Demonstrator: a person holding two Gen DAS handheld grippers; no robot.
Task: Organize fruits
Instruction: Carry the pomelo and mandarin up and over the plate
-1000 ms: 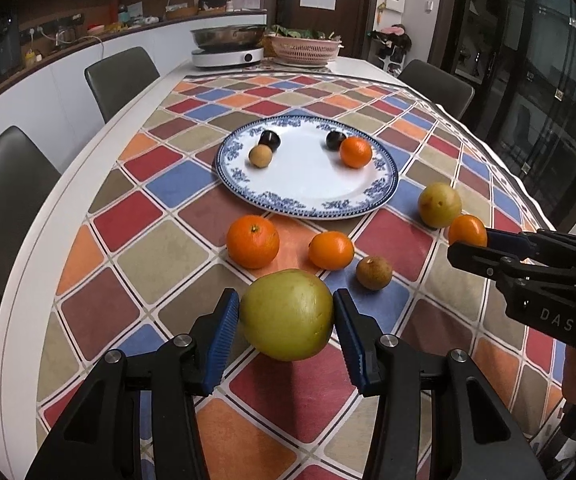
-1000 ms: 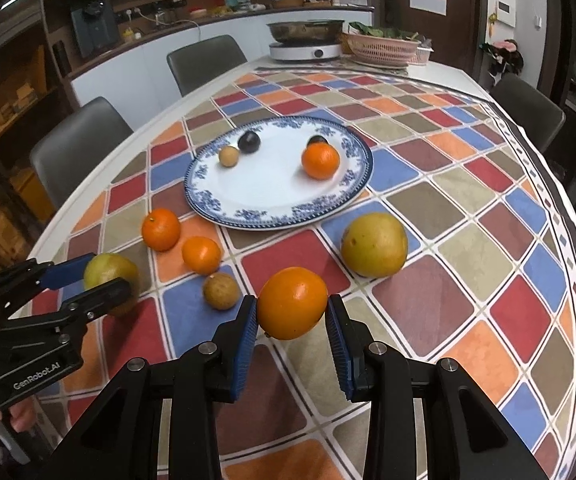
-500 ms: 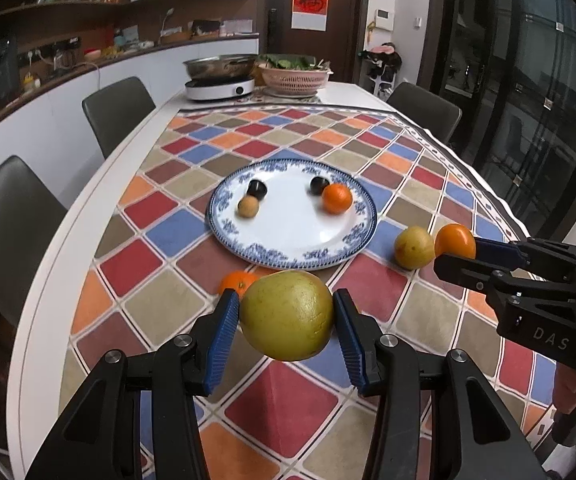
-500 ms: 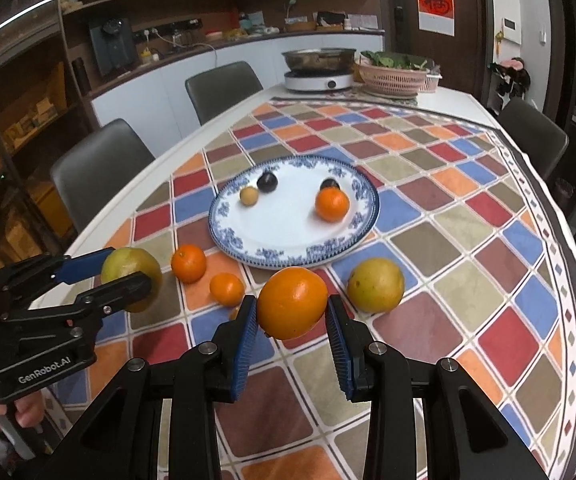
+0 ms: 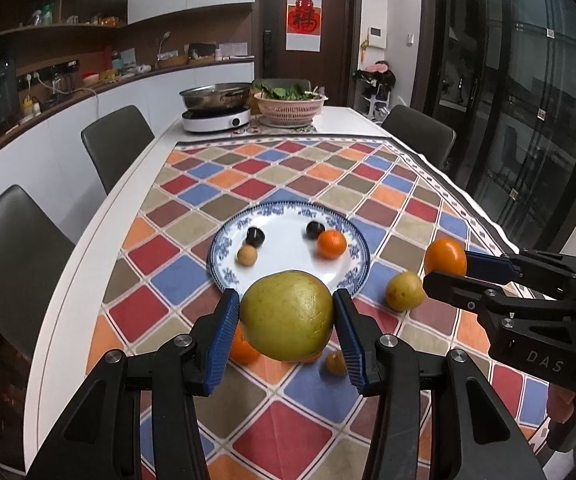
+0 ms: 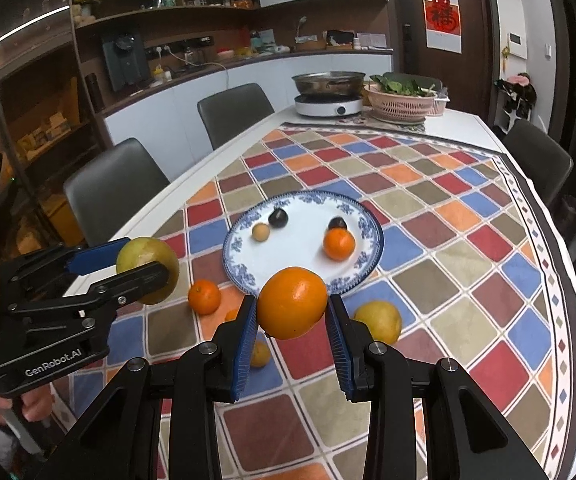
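Left gripper (image 5: 286,316) clamped on the big yellow-green round fruit (image 5: 288,314), right gripper (image 6: 291,306) clamped on the large orange (image 6: 292,302) — both held in the air above the checkered table (image 5: 316,436), just short of the blue-rimmed white plate (image 5: 284,258). Since a second ago, both have risen higher off the table.

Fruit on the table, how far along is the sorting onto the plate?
Done: the blue-rimmed plate holds four pieces, a tangerine among them. In hand: the left gripper clamps a yellow-green pomelo, the right gripper an orange, both lifted. Left: at least a yellow fruit and a tangerine on the tablecloth.
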